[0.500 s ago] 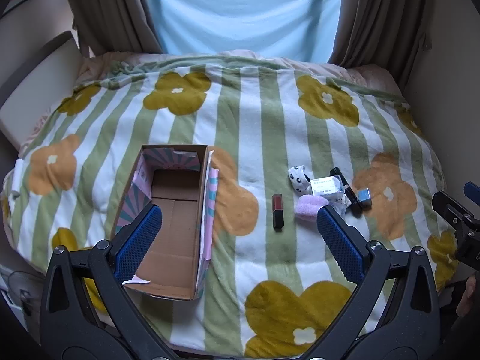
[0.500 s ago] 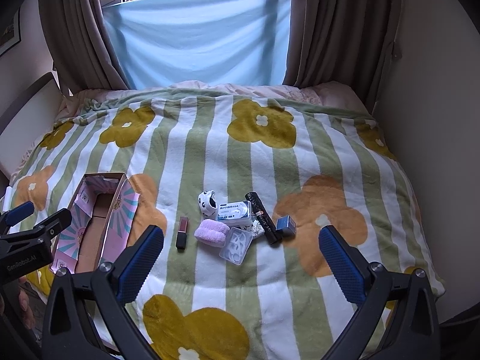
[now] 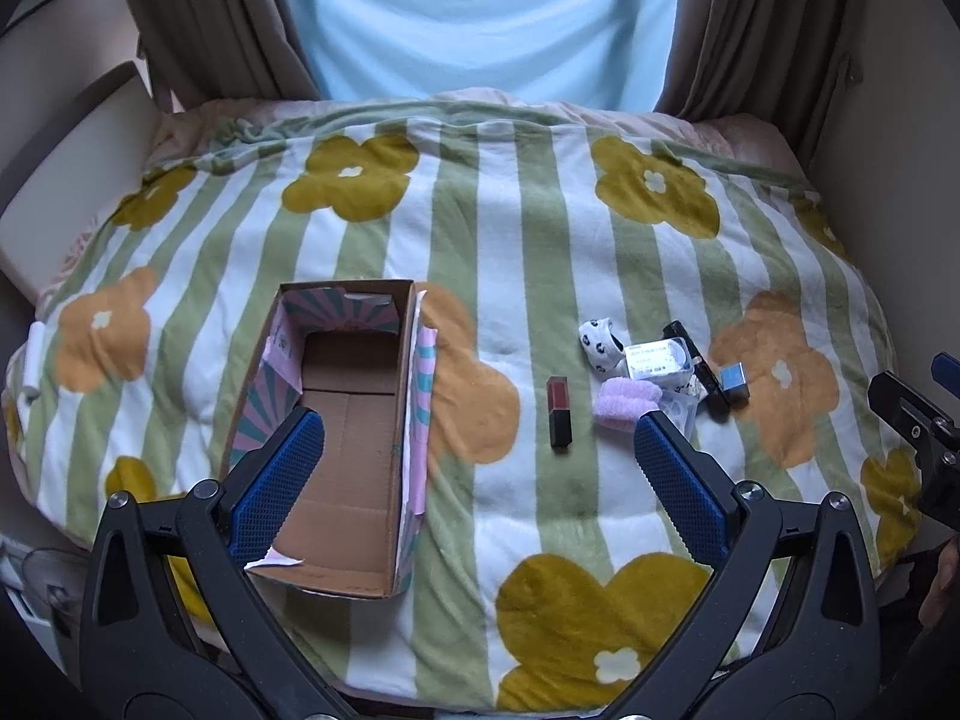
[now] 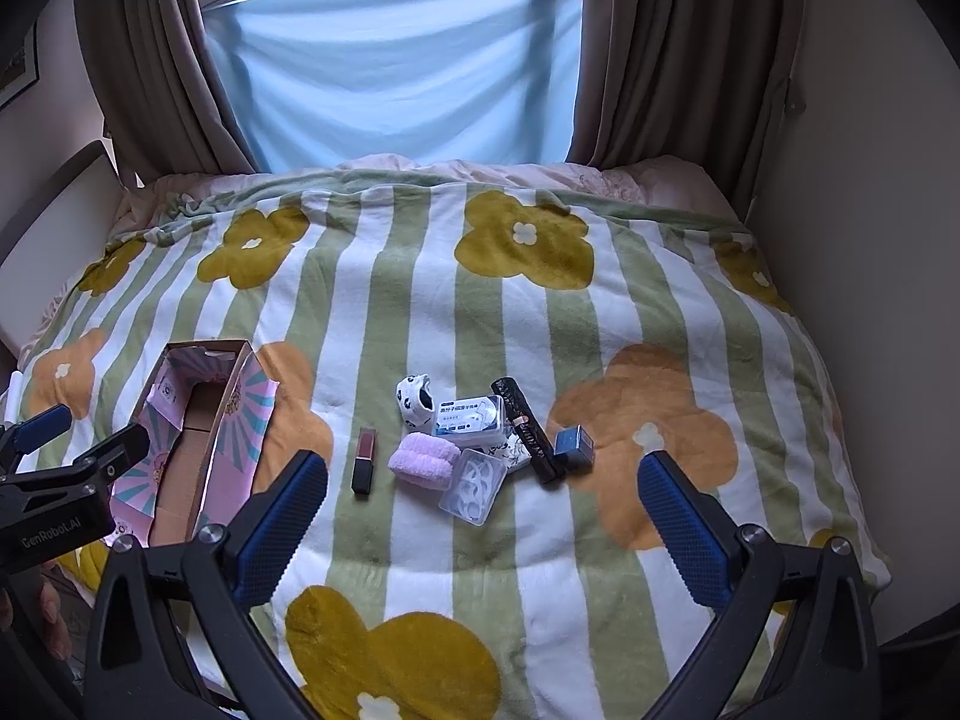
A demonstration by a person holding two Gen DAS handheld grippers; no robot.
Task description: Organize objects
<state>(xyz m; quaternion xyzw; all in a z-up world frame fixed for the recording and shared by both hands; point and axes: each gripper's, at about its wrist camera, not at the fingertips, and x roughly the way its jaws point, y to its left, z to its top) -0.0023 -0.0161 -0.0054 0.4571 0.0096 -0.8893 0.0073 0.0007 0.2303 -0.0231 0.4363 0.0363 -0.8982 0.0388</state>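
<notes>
So far nothing is sitting in the cardboard box [image 3: 354,420]: its bare brown floor is showing from end to end, so the sorting looks not yet begun and every item is waiting to be moved. Starting at the left, the box is lying open on the flowered blanket [image 3: 510,240], its pink-and-teal printed flaps folded inward, and the left gripper [image 3: 480,468] is hovering over the near end with its blue pads spread wide, holding nothing. To the right of the box, a dark red lipstick [image 4: 364,459] is lying alone on a white stripe. Next is the cluster: a lilac fluffy hair tie [image 4: 424,459], a black-and-white spotted piece [image 4: 415,399] (a small sock or pouch, hard to say), a labelled floss-pick box [image 4: 470,418], and a clear case of floss picks [image 4: 473,485] touching the hair tie. A black mascara tube [image 4: 528,429] is lying just beside them, with a small blue cube [image 4: 574,447] at its right. The right gripper [image 4: 483,516] is hanging above this cluster, fingers wide apart and empty.
</notes>
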